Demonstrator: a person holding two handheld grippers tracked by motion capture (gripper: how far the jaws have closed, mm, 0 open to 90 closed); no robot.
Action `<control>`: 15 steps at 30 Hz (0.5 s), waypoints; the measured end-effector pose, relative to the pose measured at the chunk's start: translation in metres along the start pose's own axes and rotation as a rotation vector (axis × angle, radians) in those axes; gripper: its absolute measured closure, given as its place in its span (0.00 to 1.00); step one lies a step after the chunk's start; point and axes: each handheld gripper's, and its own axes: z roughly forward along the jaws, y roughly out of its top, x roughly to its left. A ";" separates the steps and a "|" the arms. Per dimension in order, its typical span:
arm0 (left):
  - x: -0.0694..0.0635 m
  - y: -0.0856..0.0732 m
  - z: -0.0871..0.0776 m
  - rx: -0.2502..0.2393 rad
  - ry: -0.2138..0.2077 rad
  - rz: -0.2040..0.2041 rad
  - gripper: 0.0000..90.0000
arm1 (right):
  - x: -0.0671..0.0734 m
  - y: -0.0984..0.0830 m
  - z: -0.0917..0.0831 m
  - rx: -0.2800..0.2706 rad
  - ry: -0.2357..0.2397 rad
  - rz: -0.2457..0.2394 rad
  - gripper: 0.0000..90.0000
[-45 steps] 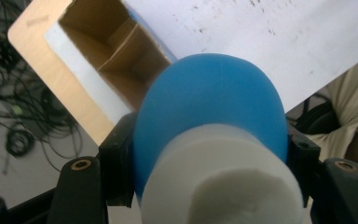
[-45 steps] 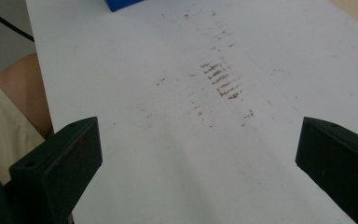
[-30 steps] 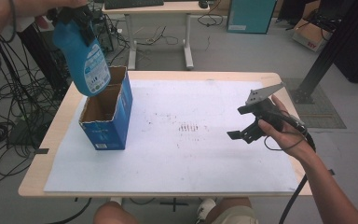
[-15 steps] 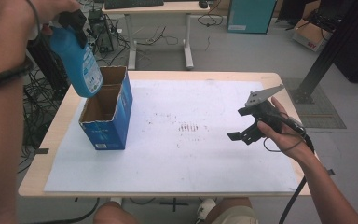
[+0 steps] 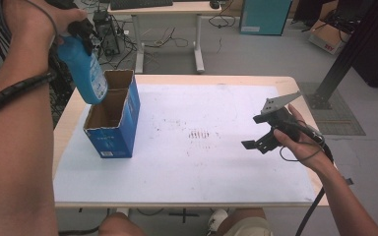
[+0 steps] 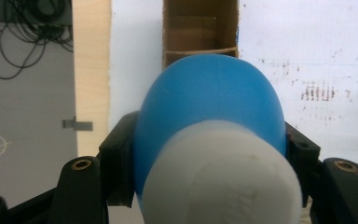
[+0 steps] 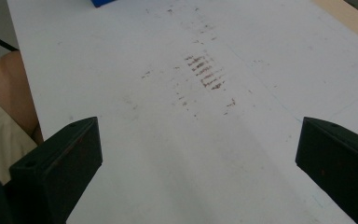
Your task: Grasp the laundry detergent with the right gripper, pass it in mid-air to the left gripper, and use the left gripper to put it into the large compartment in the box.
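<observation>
Bottle (image 5: 84, 69) drops lower at upper left, base now dipping into open box (image 5: 113, 120) on bench (image 5: 236, 81); left gripper (image 5: 76, 30) clamps its neck. Right gripper (image 5: 266, 133) idles wide open, empty, mid-right. Release looks close.

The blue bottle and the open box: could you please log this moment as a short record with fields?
held item: blue bottle, white cap end toward the left gripper's camera
left gripper: shut on the bottle, jaws on both its sides
bottle position: above the box's open top, tilted, lower end at the rim
box: blue cardboard box, top flaps open, at the left of the white sheet
right gripper: open, nothing between its jaws, over the right part of the white sheet
sheet marks: dark smudges near the middle
</observation>
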 end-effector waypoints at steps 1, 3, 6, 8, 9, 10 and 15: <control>0.000 0.000 0.002 0.001 -0.003 0.003 0.41 | 0.000 0.000 0.000 0.000 -0.002 0.002 0.00; 0.000 0.001 0.005 0.000 0.004 0.008 0.41 | -0.001 -0.001 -0.001 -0.007 -0.005 0.001 0.00; -0.001 0.002 0.010 0.003 0.014 0.010 0.41 | 0.000 -0.002 0.000 -0.005 -0.010 0.007 0.00; -0.001 0.002 0.014 0.015 0.018 0.019 0.41 | 0.000 -0.002 0.002 -0.004 -0.007 0.006 0.00; -0.002 0.002 0.017 0.012 0.015 0.010 0.41 | 0.001 -0.002 0.002 -0.005 -0.008 0.008 0.00; -0.002 0.002 0.020 0.012 0.014 0.010 0.41 | 0.001 -0.002 0.003 -0.005 -0.008 0.005 0.00; 0.000 0.000 0.034 0.019 0.007 0.008 0.41 | 0.001 -0.004 0.006 -0.003 -0.006 0.006 0.00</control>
